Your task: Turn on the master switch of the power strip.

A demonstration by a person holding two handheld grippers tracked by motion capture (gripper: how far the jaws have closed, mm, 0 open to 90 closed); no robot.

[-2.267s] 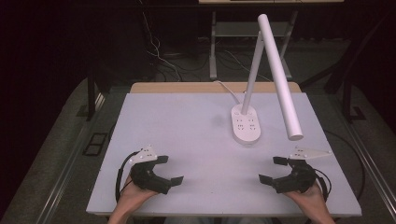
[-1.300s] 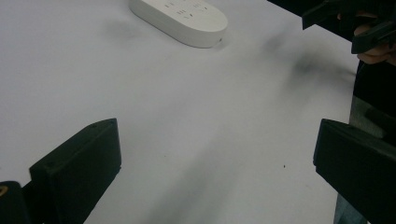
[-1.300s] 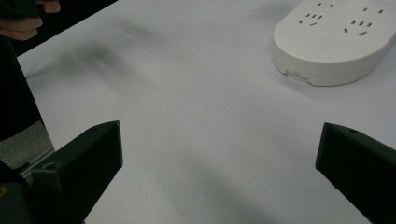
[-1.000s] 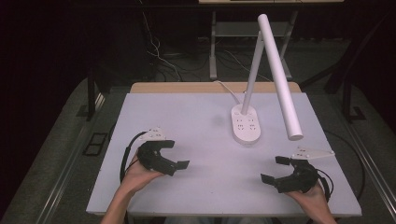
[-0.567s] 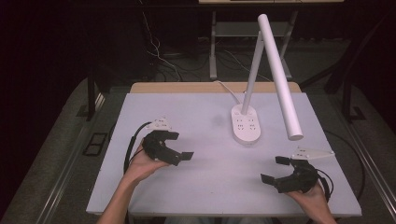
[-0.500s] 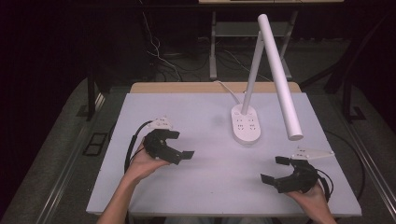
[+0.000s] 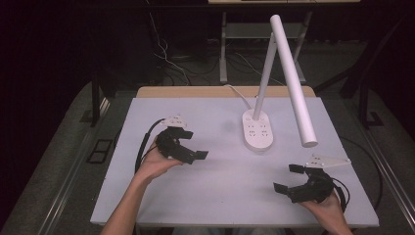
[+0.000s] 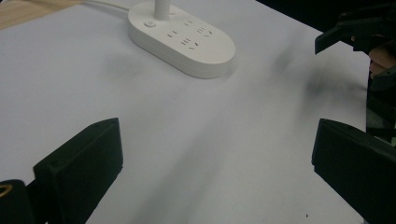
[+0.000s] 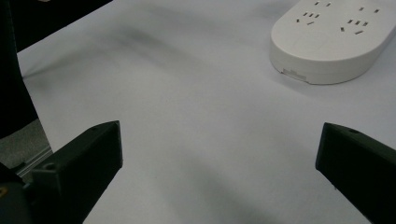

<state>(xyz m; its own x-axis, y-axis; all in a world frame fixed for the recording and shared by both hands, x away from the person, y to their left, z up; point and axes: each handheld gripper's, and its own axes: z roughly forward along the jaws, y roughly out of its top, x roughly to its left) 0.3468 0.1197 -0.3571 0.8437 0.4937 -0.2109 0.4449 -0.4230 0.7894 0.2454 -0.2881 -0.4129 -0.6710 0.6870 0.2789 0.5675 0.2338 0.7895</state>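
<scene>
Left gripper (image 7: 188, 146), jaws wide and empty, is advancing across the table (image 7: 161, 196) toward the lamp base (image 7: 258, 130), now ahead and near. Right gripper (image 7: 292, 178) is waiting wide open, so a grasp looks close.

White desk lamp (image 7: 274, 93) standing on the worktop (image 7: 205, 196), and nothing is gripping it.
Its oval base (image 7: 257, 129), dotted with socket slots and a round button, is sitting flat toward the far right of the worktop; a slim stem is rising off the base's back end, and the long tube head (image 7: 293, 78) is slanting down to the right, its tip hanging over the surface. A white cord (image 7: 237, 91) is trailing away behind.
</scene>
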